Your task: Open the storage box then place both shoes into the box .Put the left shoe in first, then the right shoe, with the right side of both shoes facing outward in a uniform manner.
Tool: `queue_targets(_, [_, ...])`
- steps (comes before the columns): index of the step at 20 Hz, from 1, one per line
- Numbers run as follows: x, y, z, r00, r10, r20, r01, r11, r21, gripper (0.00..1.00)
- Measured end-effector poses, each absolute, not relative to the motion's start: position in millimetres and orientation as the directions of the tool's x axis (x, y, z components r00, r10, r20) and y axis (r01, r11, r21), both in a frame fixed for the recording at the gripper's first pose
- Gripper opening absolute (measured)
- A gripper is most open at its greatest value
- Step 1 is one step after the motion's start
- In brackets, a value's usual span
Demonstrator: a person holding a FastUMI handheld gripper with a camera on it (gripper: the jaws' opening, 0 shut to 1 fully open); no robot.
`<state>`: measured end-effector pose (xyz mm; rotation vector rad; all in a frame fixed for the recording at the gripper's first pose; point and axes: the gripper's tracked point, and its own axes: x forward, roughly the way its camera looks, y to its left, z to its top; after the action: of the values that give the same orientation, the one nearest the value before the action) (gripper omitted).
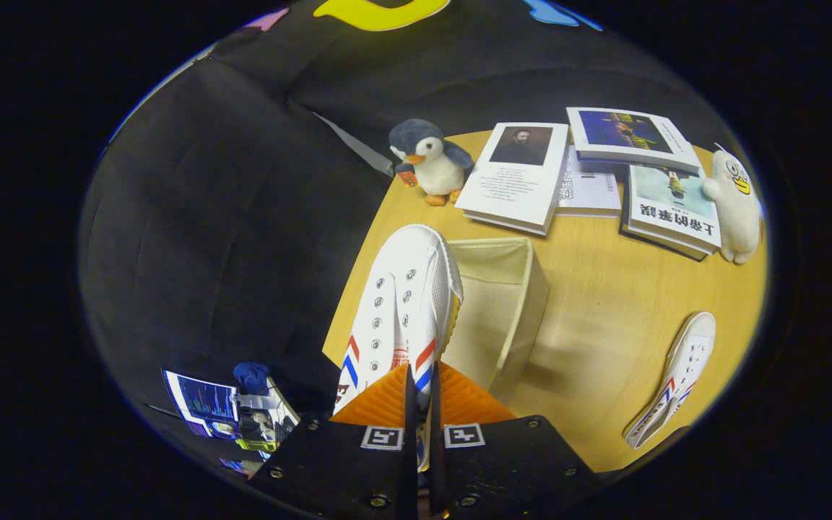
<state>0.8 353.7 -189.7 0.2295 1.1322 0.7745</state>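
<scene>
My gripper (pixel 419 393) is shut on the heel end of a white canvas shoe (pixel 398 310) with red and blue stripes. The shoe hangs in the air, toe pointing away from me, over the left rim of the beige fabric storage box (pixel 513 318). The box stands open on the wooden table (pixel 604 303), its inside bare as far as I can see. The second white shoe (pixel 676 375) lies on its side on the table, well to the right of the box and apart from it.
Beyond the box lie several books (pixel 524 173) along the table's far side. A plush penguin (pixel 430 162) stands at the far left corner and a white plush toy (pixel 737 206) at the far right. A screen (pixel 203 404) sits low, left of the table.
</scene>
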Motion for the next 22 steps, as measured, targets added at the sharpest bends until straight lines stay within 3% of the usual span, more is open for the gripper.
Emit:
queue_targets(17, [3, 397, -244, 0.141, 0.577, -0.805, -0.484, 0.749, 0.452, 0.06])
queue_targets(19, [2, 406, -238, 0.138, 0.63, -0.764, -0.486, 0.715, 0.502, 0.31])
queue_targets(22, [19, 392, -230, 0.217, 0.604, -0.767, -0.53, 0.733, 0.427, 0.96])
